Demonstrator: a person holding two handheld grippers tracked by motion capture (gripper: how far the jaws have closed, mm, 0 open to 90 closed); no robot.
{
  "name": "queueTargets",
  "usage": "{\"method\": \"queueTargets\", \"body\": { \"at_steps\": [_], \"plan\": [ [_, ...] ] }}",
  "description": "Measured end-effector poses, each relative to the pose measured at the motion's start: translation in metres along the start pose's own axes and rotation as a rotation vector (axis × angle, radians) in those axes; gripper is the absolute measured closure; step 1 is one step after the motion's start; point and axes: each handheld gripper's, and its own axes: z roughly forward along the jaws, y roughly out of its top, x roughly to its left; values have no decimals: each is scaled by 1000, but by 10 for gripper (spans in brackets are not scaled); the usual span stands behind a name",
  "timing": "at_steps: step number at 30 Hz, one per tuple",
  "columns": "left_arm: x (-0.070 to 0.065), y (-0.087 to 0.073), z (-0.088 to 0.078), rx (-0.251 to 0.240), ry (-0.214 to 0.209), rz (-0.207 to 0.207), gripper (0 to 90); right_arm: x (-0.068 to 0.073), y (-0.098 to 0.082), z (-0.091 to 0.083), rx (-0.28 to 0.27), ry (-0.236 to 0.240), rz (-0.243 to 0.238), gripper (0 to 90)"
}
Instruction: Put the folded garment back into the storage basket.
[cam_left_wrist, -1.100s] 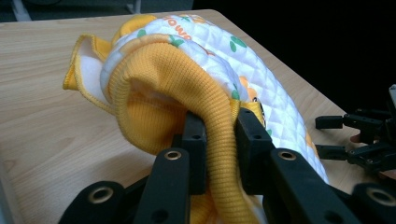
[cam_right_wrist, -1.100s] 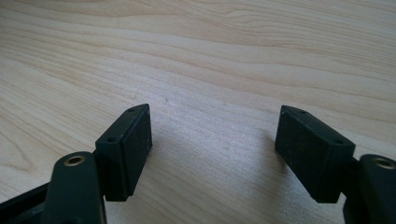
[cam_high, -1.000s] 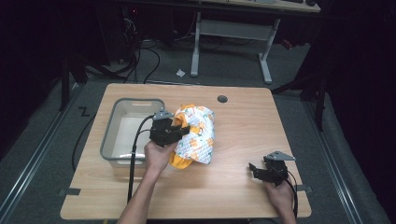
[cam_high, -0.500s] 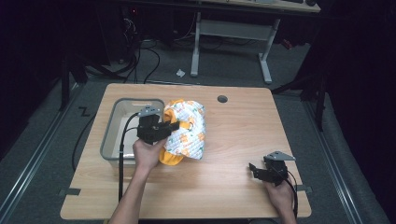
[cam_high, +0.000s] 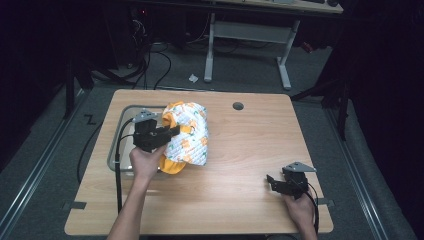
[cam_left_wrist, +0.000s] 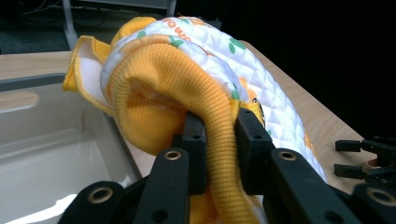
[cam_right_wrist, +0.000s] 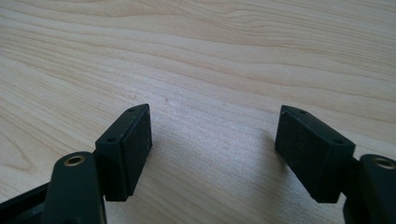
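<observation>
Left gripper (cam_high: 170, 133), left of centre: clamped on the ribbed orange hem of a quilted garment (cam_high: 187, 135) draped beside a clear bin (cam_high: 116, 150). Right gripper (cam_high: 276, 183), lower right: jaws spread wide over bare table (cam_high: 250, 145).

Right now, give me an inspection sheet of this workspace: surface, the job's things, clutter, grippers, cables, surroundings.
Surface: wooden table, with a round hole near its far edge.
Job's things: orange and white quilted garment, bunched beside a clear plastic bin at the table's left.
Clutter: nothing seen.
Grippers: left gripper shut on the garment's orange ribbed edge; right gripper open, with nothing between its jaws, just above the table's near right.
Cables: a black cable trails from the left gripper.
Surroundings: dark room, another desk's legs and floor cables behind.
</observation>
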Motion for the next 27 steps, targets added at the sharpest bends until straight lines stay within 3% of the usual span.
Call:
{"method": "queueTargets", "body": {
  "at_steps": [27],
  "plan": [
    [30, 2, -34, -21, 83, -14, 761, 0, 0, 0, 0, 0, 0, 275]
  ]
}}
